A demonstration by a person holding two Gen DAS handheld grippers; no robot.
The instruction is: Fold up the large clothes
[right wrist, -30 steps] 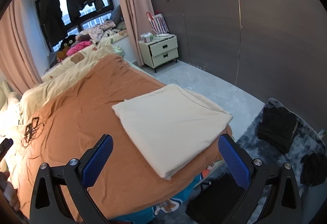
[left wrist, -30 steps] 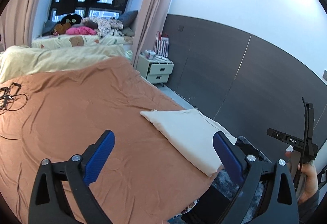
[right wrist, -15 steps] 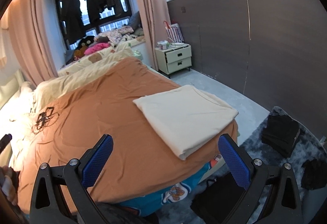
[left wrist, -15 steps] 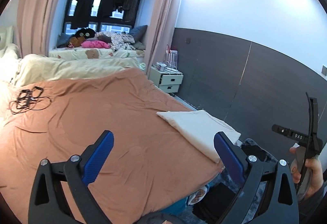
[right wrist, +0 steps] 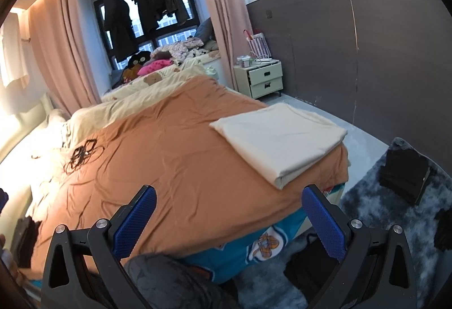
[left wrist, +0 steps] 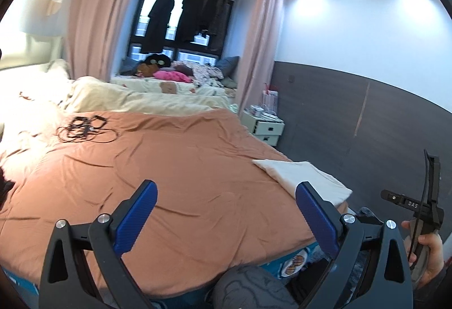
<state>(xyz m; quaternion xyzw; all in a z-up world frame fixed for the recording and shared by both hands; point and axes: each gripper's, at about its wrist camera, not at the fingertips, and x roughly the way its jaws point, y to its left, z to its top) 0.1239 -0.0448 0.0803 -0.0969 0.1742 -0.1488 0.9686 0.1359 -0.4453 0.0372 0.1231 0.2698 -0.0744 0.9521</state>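
Observation:
A cream garment [right wrist: 279,137], folded into a flat rectangle, lies on the near right corner of the bed's orange cover [right wrist: 175,165]; it also shows in the left wrist view [left wrist: 305,176]. My left gripper [left wrist: 226,213] is open and empty, held off the foot of the bed. My right gripper [right wrist: 228,216] is open and empty, back from the bed's edge and apart from the garment. The right hand with its tool [left wrist: 423,210] shows at the left wrist view's right edge.
A tangle of black cables [left wrist: 84,129] lies on the far left of the cover. A white nightstand [right wrist: 262,79] stands by the dark wall. A folded black pile [right wrist: 404,176] sits on the grey rug [right wrist: 367,207]. Cream bedding [left wrist: 127,100] lies behind.
Both grippers have pulled back and up from the bed; the folded garment looks smaller and farther. More of the room and bed is in view. Both stayed open.

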